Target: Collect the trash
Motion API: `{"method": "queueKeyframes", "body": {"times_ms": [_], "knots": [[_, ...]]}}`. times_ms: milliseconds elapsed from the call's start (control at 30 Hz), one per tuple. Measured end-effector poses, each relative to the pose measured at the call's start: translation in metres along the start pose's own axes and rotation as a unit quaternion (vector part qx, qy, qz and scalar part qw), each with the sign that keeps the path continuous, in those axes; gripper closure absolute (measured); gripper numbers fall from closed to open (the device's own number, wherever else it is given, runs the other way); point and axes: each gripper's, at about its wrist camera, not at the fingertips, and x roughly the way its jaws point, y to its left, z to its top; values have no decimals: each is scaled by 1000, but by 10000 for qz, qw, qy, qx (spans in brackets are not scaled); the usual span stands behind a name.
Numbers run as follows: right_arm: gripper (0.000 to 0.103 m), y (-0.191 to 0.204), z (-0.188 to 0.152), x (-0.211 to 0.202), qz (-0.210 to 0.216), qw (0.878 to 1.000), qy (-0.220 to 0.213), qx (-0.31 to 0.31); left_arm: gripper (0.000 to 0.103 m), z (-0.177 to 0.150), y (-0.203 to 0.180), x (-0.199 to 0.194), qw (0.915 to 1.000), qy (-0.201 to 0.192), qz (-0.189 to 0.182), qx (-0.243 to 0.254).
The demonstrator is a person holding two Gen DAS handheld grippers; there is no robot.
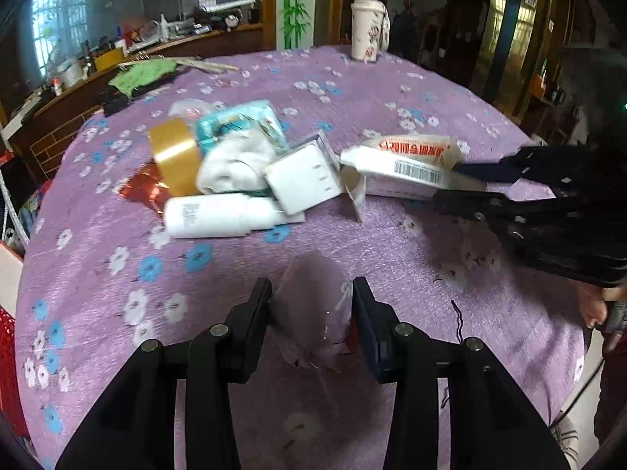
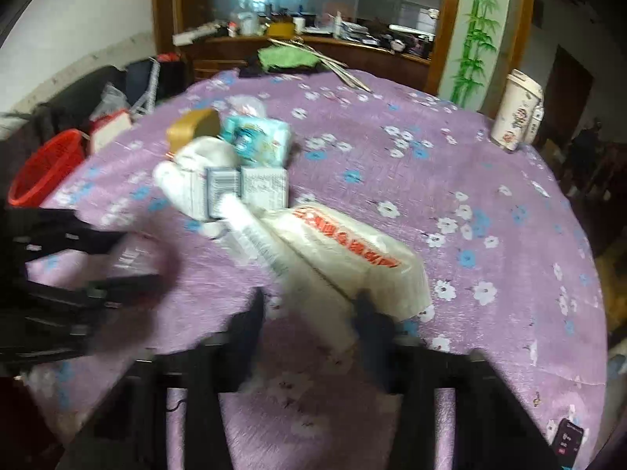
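Note:
A round table under a purple flowered cloth (image 1: 392,90) carries a heap of trash. In the left wrist view my left gripper (image 1: 313,305) is shut on a crumpled clear plastic wrapper (image 1: 313,313), low over the near part of the cloth. To the right, my right gripper (image 1: 450,182) is clamped on the end of a white plastic bag with red print and a barcode (image 1: 411,152). The right wrist view shows that bag (image 2: 345,250) running away from between the right gripper (image 2: 309,313) fingers. The left gripper (image 2: 137,262) is a blur at the left.
The heap holds a brown tape roll (image 1: 174,152), a white bottle (image 1: 219,215), a teal tissue pack (image 1: 239,121), a white box (image 1: 303,180) and red foil (image 1: 143,188). A lidded cup (image 1: 366,29) stands at the far edge. A red basket (image 2: 45,168) sits off the table's left.

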Motion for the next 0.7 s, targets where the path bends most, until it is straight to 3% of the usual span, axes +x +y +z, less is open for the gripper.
{"method": "queueKeyframes", "body": {"times_ms": [133, 333, 533, 700], "knots": [[89, 6, 0, -11, -137, 9998, -131, 34, 62, -6, 13, -7, 9997, -49, -38, -220], [89, 22, -9, -34, 250, 9982, -263, 477, 62, -13, 27, -19, 9988, -153, -79, -453], [89, 41, -22, -50, 934, 9874, -512, 1169, 62, -17, 34, -34, 9981, -340, 68, -505], [89, 60, -26, -58, 1100, 9810, -734, 1422, 62, -20, 42, -40, 9965, -500, 229, -633]]}}
